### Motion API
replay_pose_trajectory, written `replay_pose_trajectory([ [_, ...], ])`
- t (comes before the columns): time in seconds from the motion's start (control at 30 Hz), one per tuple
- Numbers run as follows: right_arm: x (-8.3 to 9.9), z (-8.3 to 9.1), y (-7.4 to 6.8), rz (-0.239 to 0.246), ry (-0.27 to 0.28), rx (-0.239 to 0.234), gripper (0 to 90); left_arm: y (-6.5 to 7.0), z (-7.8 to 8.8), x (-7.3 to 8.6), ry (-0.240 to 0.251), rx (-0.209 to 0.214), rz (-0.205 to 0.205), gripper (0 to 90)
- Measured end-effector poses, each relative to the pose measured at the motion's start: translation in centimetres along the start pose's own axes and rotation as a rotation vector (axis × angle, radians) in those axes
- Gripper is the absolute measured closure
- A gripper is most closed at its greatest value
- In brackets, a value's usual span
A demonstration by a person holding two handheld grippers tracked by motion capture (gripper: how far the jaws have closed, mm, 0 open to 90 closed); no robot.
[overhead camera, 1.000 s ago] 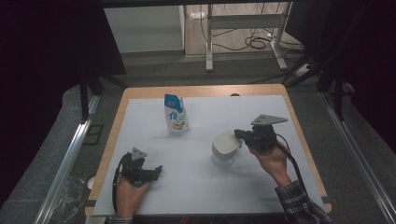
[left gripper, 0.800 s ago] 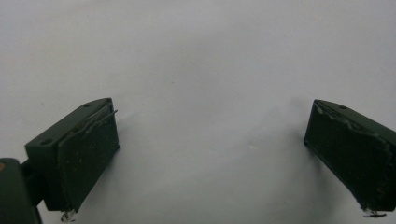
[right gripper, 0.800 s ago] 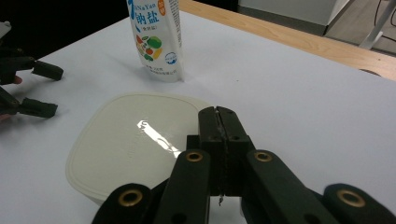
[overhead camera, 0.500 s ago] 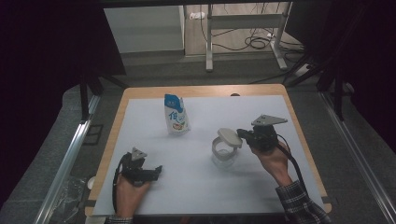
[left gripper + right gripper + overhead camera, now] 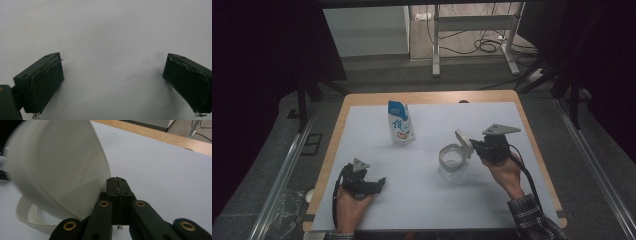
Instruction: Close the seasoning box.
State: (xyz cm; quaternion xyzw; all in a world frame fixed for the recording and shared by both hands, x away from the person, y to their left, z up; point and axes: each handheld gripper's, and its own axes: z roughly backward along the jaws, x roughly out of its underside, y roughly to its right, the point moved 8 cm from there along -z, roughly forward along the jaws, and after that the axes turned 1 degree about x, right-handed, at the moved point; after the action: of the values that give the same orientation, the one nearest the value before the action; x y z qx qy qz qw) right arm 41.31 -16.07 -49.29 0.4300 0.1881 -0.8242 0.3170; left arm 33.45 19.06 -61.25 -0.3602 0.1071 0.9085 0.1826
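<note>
Lid swung up in pinched right tool, left tool gaping empty, white table sheet, seemingly dark room.

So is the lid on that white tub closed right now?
No, the lid stands tipped up off the tub, pinched at its edge by the right gripper, and the open rim shows below it.

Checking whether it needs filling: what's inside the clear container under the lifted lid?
The container looks empty. The raised lid, pinched by the right gripper, hides part of its inside in the right gripper view.
</note>
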Motion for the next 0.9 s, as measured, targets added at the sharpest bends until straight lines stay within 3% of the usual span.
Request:
replay_pose_trajectory([
  [0.27,0.6,-0.2,0.4,-0.027,0.01,-0.019,89.3,0.0,0.0,0.0,0.001,0.0,0.005,2.8],
  [0.53,1.7,0.1,1.2,-0.019,0.006,0.014,88.4,0.0,0.0,0.0,0.003,0.0,0.006,2.9],
  [0.9,3.7,1.5,2.2,-0.023,0.02,0.082,78.6,0.0,0.0,0.0,0.002,0.001,0.006,2.8],
])
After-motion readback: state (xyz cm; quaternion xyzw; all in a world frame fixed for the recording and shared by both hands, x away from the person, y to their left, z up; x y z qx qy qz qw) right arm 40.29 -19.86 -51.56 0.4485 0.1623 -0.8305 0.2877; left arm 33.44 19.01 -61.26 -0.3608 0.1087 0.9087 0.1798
